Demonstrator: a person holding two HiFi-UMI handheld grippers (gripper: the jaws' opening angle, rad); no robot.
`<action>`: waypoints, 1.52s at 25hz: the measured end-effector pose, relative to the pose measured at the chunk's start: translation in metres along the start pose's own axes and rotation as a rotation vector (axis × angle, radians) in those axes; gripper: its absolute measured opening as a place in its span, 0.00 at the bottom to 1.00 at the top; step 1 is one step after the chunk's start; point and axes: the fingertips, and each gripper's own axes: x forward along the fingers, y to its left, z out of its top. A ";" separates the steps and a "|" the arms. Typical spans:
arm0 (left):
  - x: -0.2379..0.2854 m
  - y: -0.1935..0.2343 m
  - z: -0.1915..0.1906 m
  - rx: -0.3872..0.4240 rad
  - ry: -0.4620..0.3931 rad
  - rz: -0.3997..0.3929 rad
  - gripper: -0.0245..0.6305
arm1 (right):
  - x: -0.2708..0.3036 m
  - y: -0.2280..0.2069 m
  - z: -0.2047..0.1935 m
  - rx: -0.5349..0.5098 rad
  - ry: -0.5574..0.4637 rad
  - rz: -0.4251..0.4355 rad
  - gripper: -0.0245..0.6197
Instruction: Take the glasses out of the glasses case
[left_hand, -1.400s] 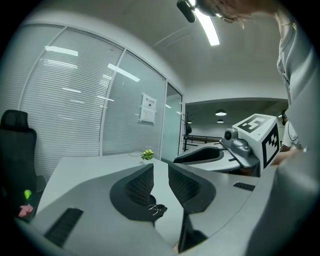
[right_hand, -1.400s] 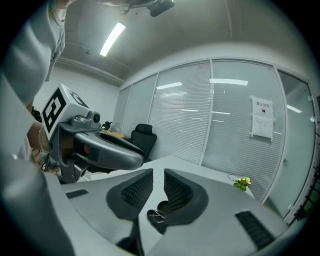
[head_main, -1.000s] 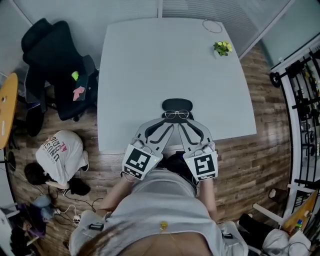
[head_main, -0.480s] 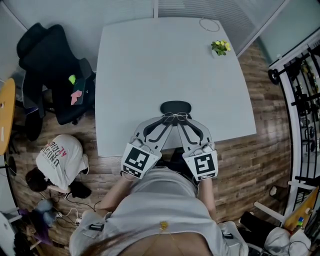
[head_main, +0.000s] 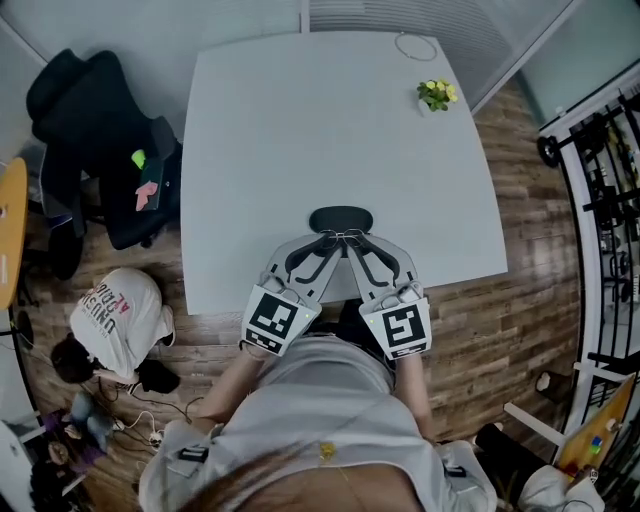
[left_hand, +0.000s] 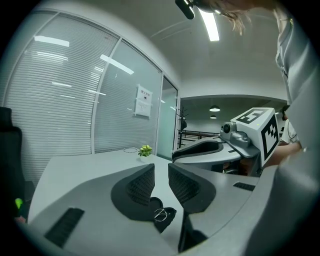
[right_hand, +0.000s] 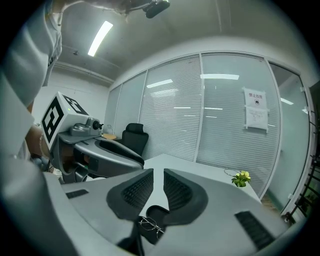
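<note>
Holds the grey left gripper (head_main: 328, 240) and the grey right gripper (head_main: 353, 241) tip to tip, angled inward like a wedge, so as to meet the load from both sides at once. Shows, in each gripper view, ribbed black pads (left_hand: 142, 185) parted by a narrow slit with nothing in it: released, clamped on nothing.

Places the thin wire-framed round glasses (head_main: 344, 235) at the six o'clock rim of the black oval glasses case (head_main: 341, 216), just under both sets of tips. Sets that case at six o'clock on the white square table (head_main: 300, 130), close to the body for an easy reach. Seems to rest the frame on the case's near edge, though hard to say whether touching or lifted clear.

Leaves the small yellow-flowered potted plant (head_main: 437, 94) at the one o'clock corner, well apart and out of the working path.
</note>
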 end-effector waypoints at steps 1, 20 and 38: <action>0.002 -0.001 -0.001 0.000 0.005 -0.003 0.18 | -0.001 -0.002 -0.001 0.002 0.003 -0.004 0.15; 0.051 0.002 -0.066 0.075 0.215 -0.083 0.19 | -0.009 -0.032 -0.032 0.030 0.085 -0.073 0.15; 0.094 0.008 -0.162 0.266 0.527 -0.199 0.19 | -0.013 -0.057 -0.058 0.057 0.162 -0.106 0.15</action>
